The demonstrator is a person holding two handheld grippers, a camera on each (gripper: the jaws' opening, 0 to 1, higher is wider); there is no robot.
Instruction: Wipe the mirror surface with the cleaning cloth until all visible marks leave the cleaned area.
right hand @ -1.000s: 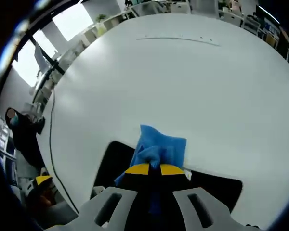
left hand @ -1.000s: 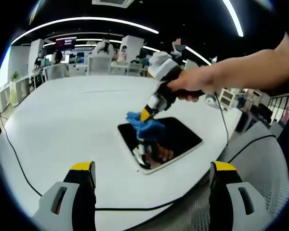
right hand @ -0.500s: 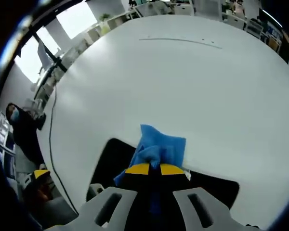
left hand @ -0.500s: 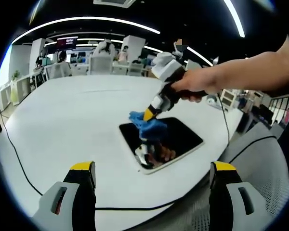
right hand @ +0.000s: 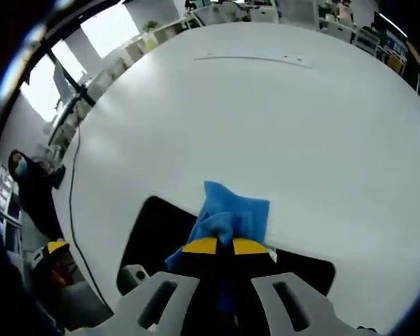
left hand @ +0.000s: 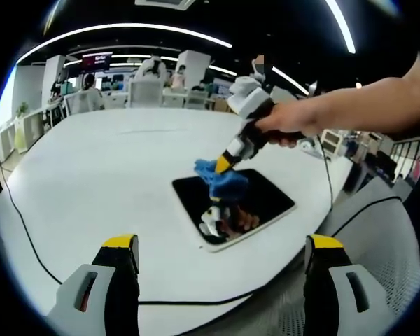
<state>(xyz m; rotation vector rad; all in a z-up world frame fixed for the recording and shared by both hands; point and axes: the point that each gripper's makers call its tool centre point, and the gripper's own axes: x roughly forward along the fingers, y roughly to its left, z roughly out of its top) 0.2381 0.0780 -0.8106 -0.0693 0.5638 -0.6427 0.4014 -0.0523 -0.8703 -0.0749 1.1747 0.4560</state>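
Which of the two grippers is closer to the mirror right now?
The right gripper: it presses a blue cloth onto the mirror. The left gripper hangs open, well back from it.

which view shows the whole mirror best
The left gripper view: the mirror lies whole on the white table, all edges visible, with the blue cloth pressed on it. In the right gripper view the mirror is partly hidden by the right gripper and cloth.
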